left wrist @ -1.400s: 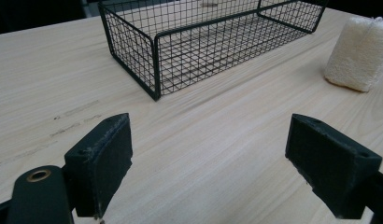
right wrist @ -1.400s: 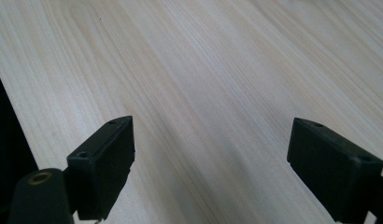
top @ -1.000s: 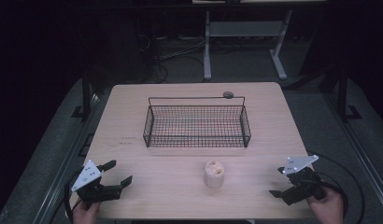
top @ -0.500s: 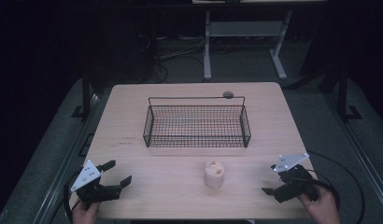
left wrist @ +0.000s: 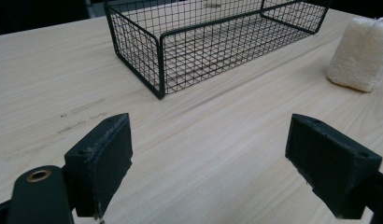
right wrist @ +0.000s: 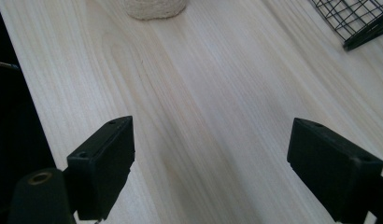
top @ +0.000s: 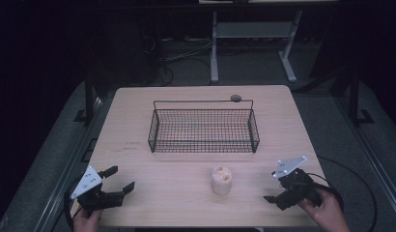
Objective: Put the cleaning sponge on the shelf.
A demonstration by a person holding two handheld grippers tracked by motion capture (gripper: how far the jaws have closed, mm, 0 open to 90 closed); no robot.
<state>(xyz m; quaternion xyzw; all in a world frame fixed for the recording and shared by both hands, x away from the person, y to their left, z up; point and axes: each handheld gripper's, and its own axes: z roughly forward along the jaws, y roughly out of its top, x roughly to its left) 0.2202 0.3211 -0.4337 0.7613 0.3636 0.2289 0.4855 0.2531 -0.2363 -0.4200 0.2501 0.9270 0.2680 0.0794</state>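
Sponge-like pale block (top: 221,179) upright on table (top: 186,198), near wire basket (top: 204,126), both hand-held grippers, left (top: 120,180) and right (top: 272,186), jaws apart, empty.

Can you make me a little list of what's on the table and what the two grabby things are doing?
table: light wood table, seen from above
basket: black wire basket, standing at the middle, looks empty
sponge thing: pale loofah-like lump, on the table in front of the basket, nothing touching it
small dark thing: round object just behind the basket, too small to name
left gripper: jaws open, holding nothing, near the front left corner
right gripper: jaws open, holding nothing, near the front right
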